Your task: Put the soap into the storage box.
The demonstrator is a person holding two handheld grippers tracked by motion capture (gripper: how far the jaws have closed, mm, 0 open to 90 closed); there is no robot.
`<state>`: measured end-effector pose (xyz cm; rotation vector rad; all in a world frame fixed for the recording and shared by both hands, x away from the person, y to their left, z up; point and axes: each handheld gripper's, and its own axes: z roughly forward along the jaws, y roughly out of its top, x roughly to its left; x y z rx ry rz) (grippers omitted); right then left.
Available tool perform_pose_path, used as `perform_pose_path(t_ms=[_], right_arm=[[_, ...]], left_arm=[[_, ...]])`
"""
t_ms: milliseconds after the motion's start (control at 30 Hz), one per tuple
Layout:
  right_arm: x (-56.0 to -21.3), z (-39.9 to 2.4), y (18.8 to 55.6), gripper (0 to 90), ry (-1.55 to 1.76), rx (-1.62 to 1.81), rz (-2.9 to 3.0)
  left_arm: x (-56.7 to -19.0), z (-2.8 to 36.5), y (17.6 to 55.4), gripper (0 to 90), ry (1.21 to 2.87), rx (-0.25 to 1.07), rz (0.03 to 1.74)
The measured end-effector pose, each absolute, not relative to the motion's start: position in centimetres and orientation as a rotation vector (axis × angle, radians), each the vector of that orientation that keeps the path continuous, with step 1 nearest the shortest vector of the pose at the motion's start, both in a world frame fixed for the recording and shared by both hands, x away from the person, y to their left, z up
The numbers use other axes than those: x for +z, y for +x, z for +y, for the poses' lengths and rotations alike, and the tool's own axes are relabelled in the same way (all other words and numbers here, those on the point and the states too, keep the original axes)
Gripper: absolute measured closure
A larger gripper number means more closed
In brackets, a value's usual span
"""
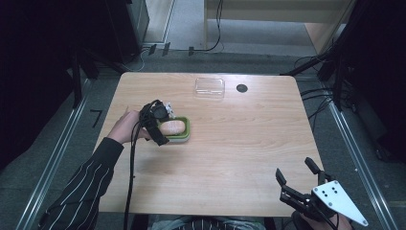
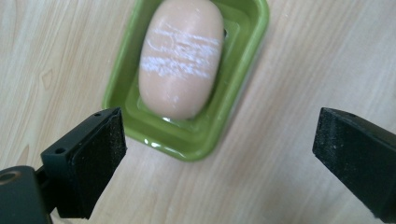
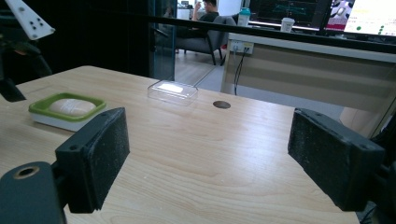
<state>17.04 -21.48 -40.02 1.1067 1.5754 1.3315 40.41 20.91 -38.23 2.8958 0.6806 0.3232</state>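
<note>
My left gripper (image 2: 219,154) jaws wide apart, nothing between them, hovering just above the green dish (image 2: 243,60). Soap bar (image 2: 182,60) lies inside the dish, left half of the table (image 1: 230,158). My right gripper (image 1: 299,184) jaws also spread, empty, at the near right corner. Clear lid (image 1: 209,88) sits well apart at the far edge.
</note>
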Motion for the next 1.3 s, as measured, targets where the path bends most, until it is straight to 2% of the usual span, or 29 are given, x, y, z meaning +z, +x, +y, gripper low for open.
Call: perform_pose_path(t_ms=[467,1300], right_arm=[[-40.0,-21.5,17.0,13.2,1.108,1.331,1.575],[-40.0,-21.5,17.0,13.2,1.108,1.329,1.576]], left_arm=[[-38.3,22.0,35.6,2.1,2.899,0.320,0.811],[-41.6,23.5,29.6,2.1,2.919,0.250,0.919]])
